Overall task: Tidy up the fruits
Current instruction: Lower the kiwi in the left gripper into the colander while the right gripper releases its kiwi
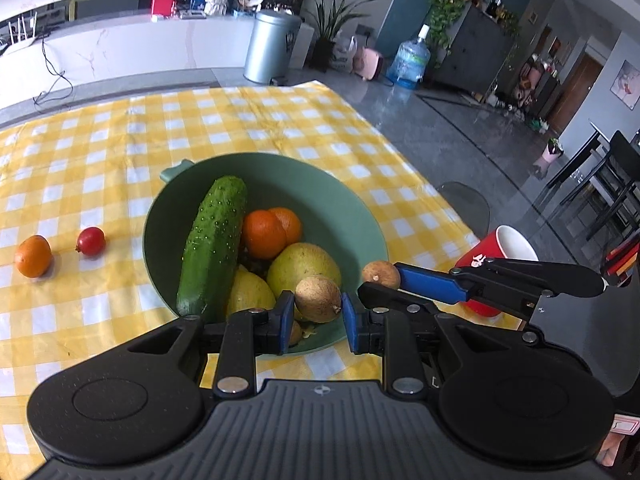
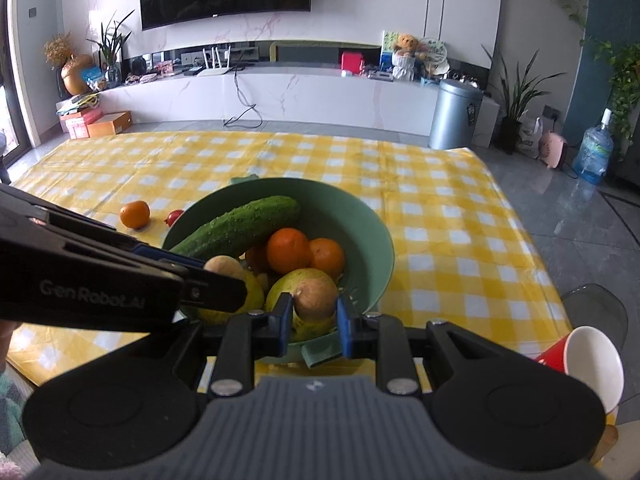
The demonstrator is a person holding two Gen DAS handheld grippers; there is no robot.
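Brown fruit [image 1: 318, 299] clamped in left hand-held gripper [image 1: 314, 312]; right hand-held gripper [image 2: 314, 312] likewise, over bowl [image 1: 360, 216].

The only legible writing is "GenRobot.AI", printed in pale letters along the black side of the left gripper [image 2: 208, 280] in the right wrist view.

one cucumber [image 1: 214, 246], three oranges [image 1: 34, 256], two longans [image 1: 318, 299]
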